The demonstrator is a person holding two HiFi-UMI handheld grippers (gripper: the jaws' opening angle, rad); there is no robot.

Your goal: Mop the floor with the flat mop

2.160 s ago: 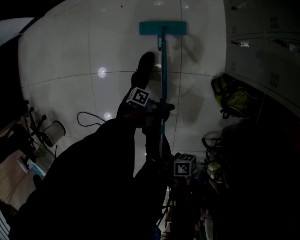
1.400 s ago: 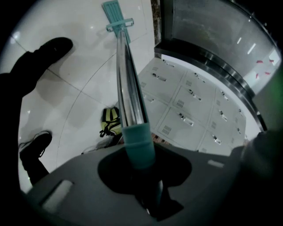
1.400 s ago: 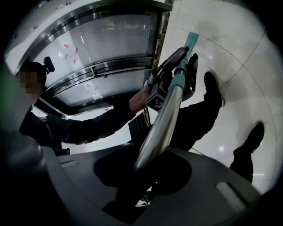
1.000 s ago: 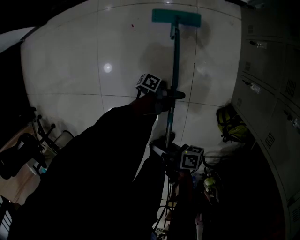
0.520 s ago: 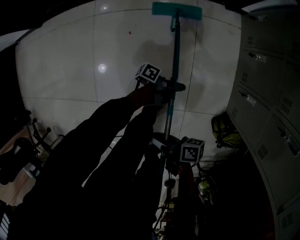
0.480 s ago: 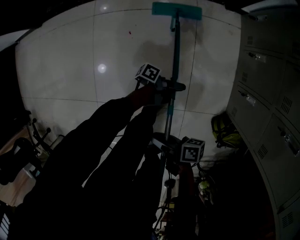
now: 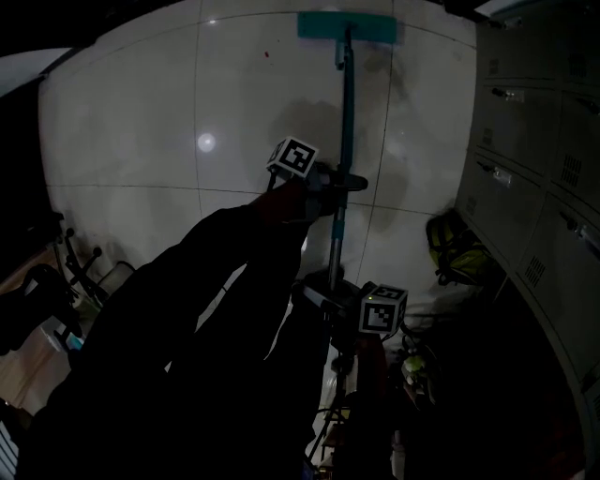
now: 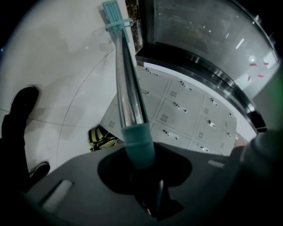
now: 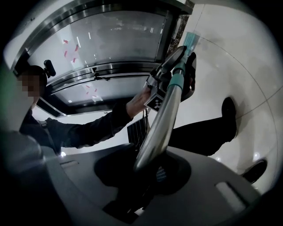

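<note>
2 grippers share 1 pole: the left gripper (image 7: 332, 180) is clamped on the mop handle (image 7: 345, 112) about midway along it, and the right gripper (image 7: 323, 298) is clamped on the same handle at its near, upper end, close to the person's body. The left gripper view shows its jaws closed round the handle just where the teal sleeve (image 8: 138, 145) meets bare metal; the right gripper view shows its jaws closed round the bare metal shaft. The handle's long axis runs almost straight from near to far, leaning only slightly to the right as it goes out, and it ends at the teal mop head (image 7: 347, 26), which lies flat on the white tiled floor (image 7: 141, 122) at the far edge of the scene. The head's own long axis runs left to right, square across the handle. So the head lies dead ahead of both tools, with the left gripper the nearer of the 2 to it and the right acting as the rear pivot. A bank of grey lockers (image 7: 534, 141) stands along the right, fairly near the head, and a yellow bag (image 7: 459, 258), or something like it in this dim light, lies at their foot. Any coming stroke, I judge, has to run along the handle line or swing left, away from the lockers.
</note>
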